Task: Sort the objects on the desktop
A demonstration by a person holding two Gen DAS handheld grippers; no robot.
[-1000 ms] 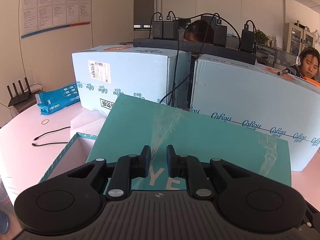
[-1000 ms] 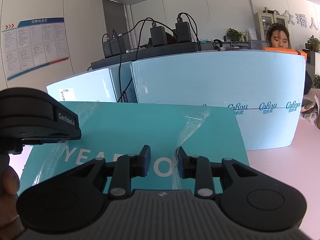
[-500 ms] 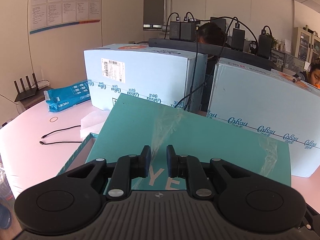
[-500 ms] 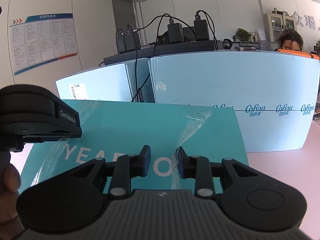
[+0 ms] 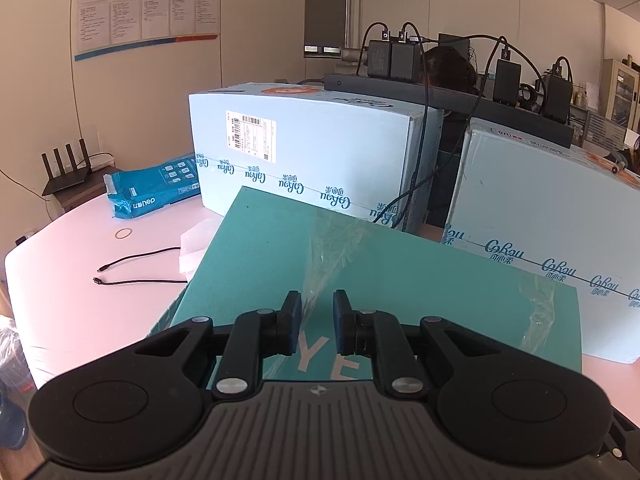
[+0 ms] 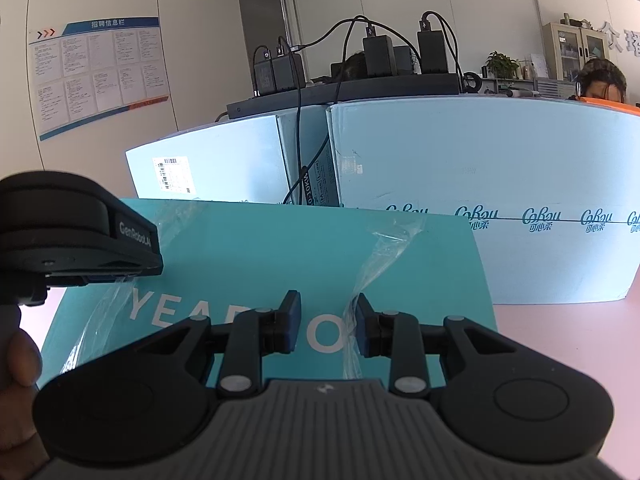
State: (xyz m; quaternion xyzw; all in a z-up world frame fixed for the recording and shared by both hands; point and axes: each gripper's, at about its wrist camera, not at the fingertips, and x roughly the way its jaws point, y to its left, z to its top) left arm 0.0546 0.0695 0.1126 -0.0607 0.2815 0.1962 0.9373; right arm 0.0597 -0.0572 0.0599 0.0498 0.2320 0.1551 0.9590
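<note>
Your left hand-held gripper [image 5: 316, 322] and right hand-held gripper [image 6: 327, 328] are each pinching the teal lid's [image 5: 400, 272] near edge; keep both level while carrying it before the blue cartons [image 5: 312, 152], over the counter [image 5: 100, 308].

The teal lid [image 5: 400, 280] looks like matt cardboard, with loose glossy plastic film [image 5: 332, 248] crinkled over it. The bench [image 5: 80, 300] is smooth and pale pink. The light-blue cartons [image 5: 320, 152] seem to be smooth printed cardboard.

Teal box lid [image 5: 400, 272], tilted, near edge low, far edge raised.
White "YEA…O" lettering, loose clear plastic film [image 6: 380, 256] strips on top; sits before two pale-blue cartons.
</note>
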